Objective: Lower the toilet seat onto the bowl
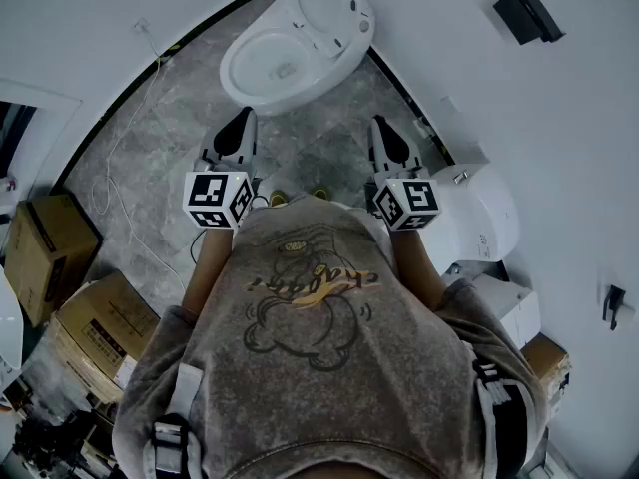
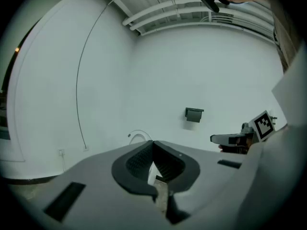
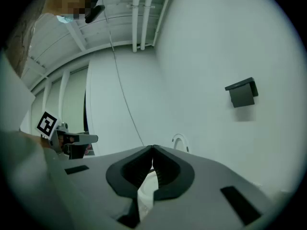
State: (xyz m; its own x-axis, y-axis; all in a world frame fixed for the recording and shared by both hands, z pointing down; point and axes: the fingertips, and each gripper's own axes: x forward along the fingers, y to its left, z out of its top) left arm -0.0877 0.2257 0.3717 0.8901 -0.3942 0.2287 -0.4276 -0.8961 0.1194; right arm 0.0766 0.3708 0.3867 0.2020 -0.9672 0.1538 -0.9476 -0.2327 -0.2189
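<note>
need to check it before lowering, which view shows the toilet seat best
The head view: the toilet seat shows whole, raised behind the open bowl. Both gripper views catch only a small white arc, apparently its top edge.

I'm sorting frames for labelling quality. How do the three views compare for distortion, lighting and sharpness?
Head view: strong fisheye bends straight edges; even light, toilet crisp. Left gripper view: black round vignette, dim grey cast, the left hand-held gripper soft up close. Right gripper view: same vignette, greenish cast, wall box fairly sharp.
</note>
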